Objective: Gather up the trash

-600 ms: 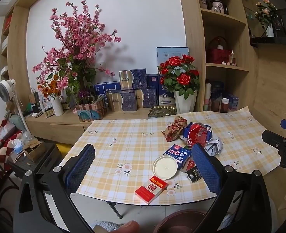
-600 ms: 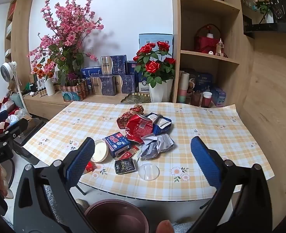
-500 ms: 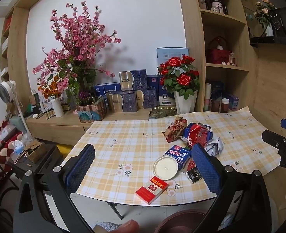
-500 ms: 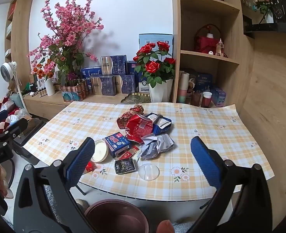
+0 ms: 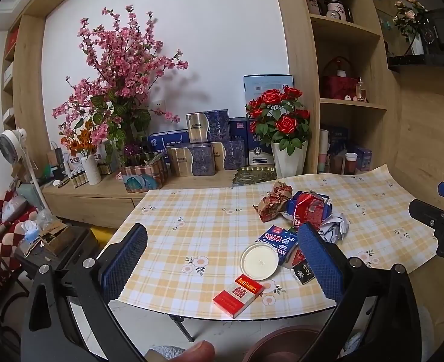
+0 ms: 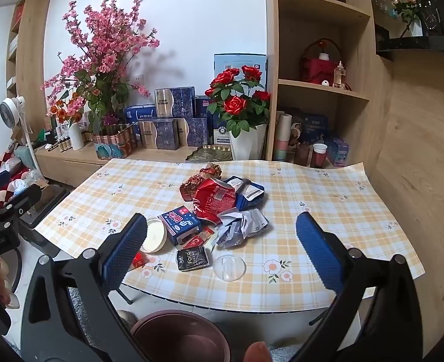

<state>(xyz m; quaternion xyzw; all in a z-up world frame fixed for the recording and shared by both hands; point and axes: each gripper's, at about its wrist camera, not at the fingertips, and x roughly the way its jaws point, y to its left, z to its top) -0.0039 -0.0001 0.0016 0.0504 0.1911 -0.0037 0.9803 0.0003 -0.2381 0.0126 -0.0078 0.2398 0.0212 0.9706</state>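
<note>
Ahead of my left gripper [image 5: 222, 259], whose jaws are standing wide apart and holding nothing, a red cigarette pack [image 5: 238, 295] is lying at the table [image 5: 191, 211] edge, a white lid [image 5: 259, 261] just behind it.

Through my right gripper [image 6: 222, 250], jaws also gaping empty, I am seeing the trash pile [image 6: 222, 208] mid-table and a maroon bin [image 6: 179, 336] below.
</note>
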